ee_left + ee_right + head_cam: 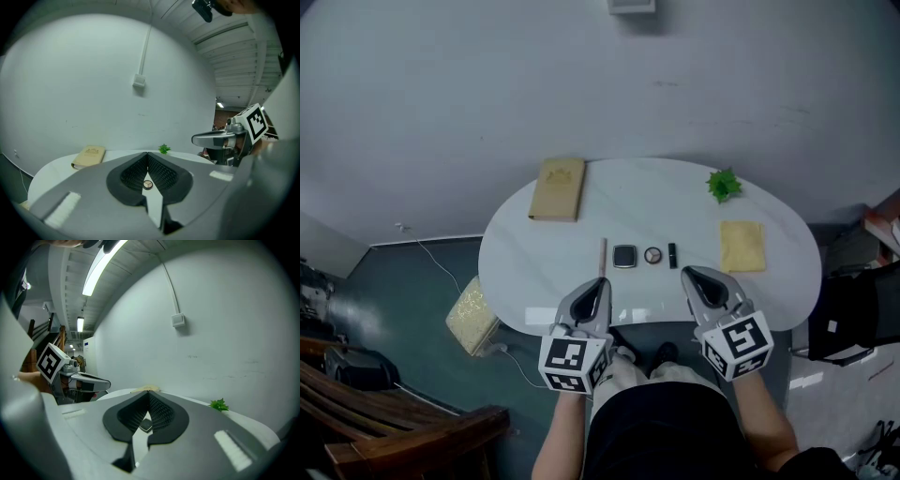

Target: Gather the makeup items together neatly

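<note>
Counts, this frame:
- counter [525, 272]: 1
- makeup pieces: 4, namely 1 slim stick [603, 256], 1 square compact [624, 256], 1 round compact [652, 255], 1 black tube [672, 254]
- tan book [558, 188]: 1
- green sprig [724, 185]: 1
- yellow cloth [742, 246]: 1
- grippers: 2, namely left gripper [598, 285], right gripper [690, 276]

A white oval bench [675, 202] carries a tan book [558, 188] at its far left, a small green sprig [724, 184] at far right, and a yellow cloth [742, 246] nearer. A yellowish pack [472, 315] lies on the floor at left.
</note>
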Available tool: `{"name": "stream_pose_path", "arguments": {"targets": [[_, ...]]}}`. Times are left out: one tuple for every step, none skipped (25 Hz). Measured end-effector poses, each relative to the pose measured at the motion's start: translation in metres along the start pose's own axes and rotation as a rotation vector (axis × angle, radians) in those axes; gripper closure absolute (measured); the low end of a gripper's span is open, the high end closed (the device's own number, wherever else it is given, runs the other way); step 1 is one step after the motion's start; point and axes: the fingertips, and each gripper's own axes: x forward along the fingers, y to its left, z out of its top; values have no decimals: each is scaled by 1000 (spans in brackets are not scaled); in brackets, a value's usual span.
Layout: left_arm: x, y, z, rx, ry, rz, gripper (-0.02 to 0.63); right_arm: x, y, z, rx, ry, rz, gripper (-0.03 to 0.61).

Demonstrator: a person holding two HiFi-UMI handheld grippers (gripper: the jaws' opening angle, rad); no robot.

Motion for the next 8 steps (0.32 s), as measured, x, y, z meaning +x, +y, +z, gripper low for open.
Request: {"name": "stream_pose_path", "arguments": {"targets": [[1, -1, 0, 1, 1, -2, 615, 0, -1, 0, -2, -2, 0, 571], [2, -2, 0, 1, 2, -3, 615, -1, -2, 0, -3, -4, -1, 571], [3, -4, 0, 2, 3, -5, 615, -1, -3, 0, -5, -6, -1, 571], [4, -5, 0, 3, 4, -7, 615, -1, -4, 0, -7, -8, -1, 571], [5, -7, 0, 4, 4, -9, 615, -2, -6, 0, -8, -10, 0, 571], [6, -8, 0, 5, 5, -11, 617, -2, -6, 0, -9, -11, 0, 571], [7, -9, 0, 6, 5, -12, 617, -2, -7, -1, -9, -10, 0, 571], [8, -10, 0, 7, 6, -13, 615, -3, -8, -1, -10, -10, 0, 571]]}}
